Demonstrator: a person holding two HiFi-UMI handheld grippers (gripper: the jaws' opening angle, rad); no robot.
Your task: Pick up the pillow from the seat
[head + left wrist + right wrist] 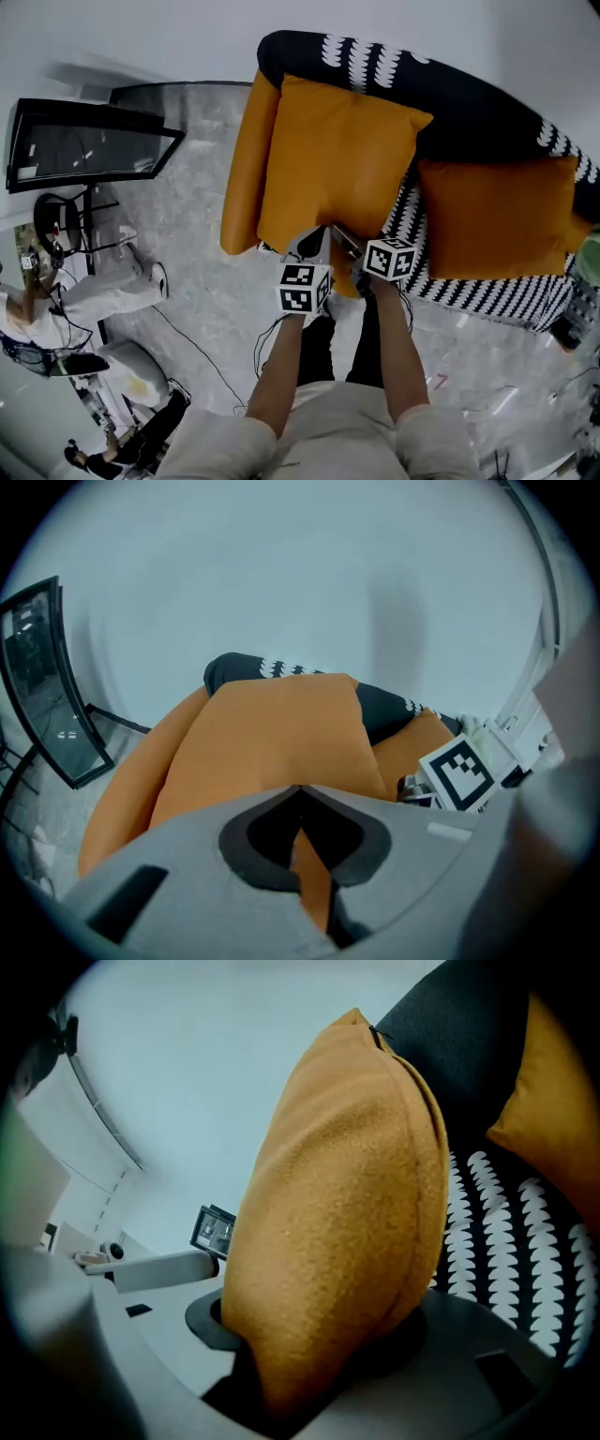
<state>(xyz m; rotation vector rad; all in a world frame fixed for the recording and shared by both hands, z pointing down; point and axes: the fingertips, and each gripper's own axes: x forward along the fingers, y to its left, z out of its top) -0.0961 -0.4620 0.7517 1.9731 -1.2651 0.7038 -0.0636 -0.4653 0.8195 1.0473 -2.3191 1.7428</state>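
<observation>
Orange pillow (337, 155) on the patterned sofa (487, 103), rising ahead of both sets of jaws — thin fold of its edge nipped tight in the left gripper (302, 808), fat corner clamped in the half-spread right gripper (328, 1335) — second pillow (497, 216) off to the right

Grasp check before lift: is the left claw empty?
No, the left claw is shut on a thin fold of the orange pillow, visible between its jaws.

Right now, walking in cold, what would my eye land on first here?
A big orange pillow fills the middle of the head view, pinched along its lower edge by the left gripper and the right gripper. Behind it stands a black sofa with white patterning, and a second orange pillow lies on its seat at the right.
</observation>
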